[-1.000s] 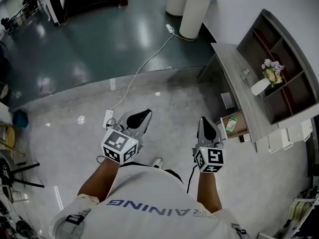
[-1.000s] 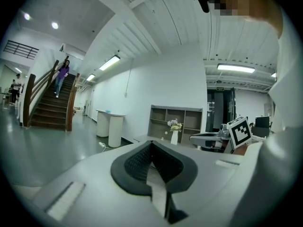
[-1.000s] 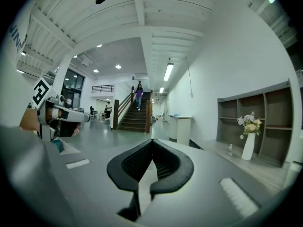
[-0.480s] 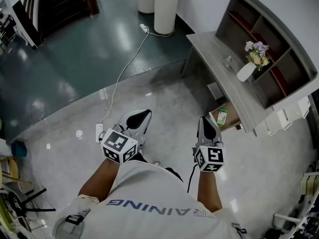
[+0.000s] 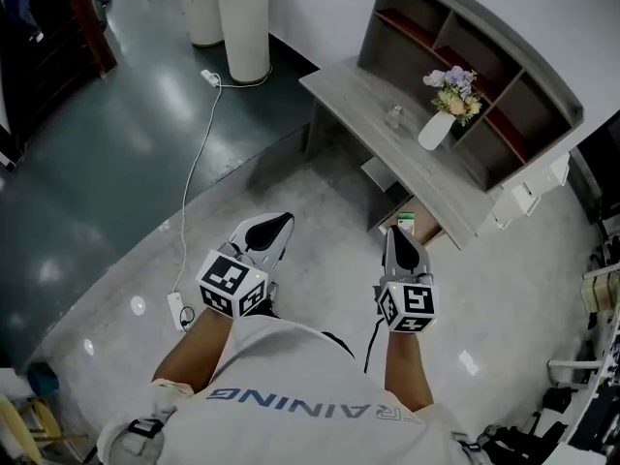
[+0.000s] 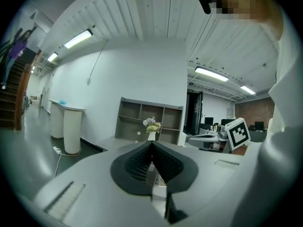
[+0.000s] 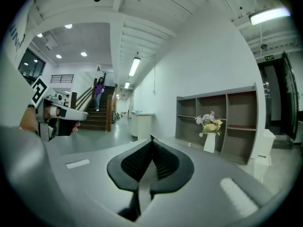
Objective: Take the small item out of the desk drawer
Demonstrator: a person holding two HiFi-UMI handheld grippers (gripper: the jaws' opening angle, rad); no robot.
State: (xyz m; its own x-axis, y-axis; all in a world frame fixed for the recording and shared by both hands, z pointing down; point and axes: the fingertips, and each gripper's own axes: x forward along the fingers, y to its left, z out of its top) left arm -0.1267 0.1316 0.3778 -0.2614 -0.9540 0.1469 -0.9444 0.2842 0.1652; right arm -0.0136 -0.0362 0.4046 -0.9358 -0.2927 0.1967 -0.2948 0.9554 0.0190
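On the far right of the room, against the white wall, we note a grey shelf unit (image 5: 465, 61) running along the far edge of a long grey desk (image 5: 373, 114). The pale floor (image 5: 513, 289) lies between us and the desk. A white round pedestal (image 5: 244, 22) stands to the far left of the desk, and a white cable (image 5: 194, 177) runs from it across the floor to a power strip (image 5: 177, 308) near our left side.

Both tools are held low and near the body, well apart from the desk. The left gripper (image 5: 279, 223) has its jaws pressed together with nothing between them. The right gripper (image 5: 393, 232) is likewise closed tight and empty.

The drawer (image 5: 432, 232) stands open below the desk's near edge, just beyond the right gripper's tip in the head view. A white vase (image 5: 435, 130) of flowers sits upright on the desk top. The small item (image 5: 408, 223), green and white, lies inside the open drawer, untouched.
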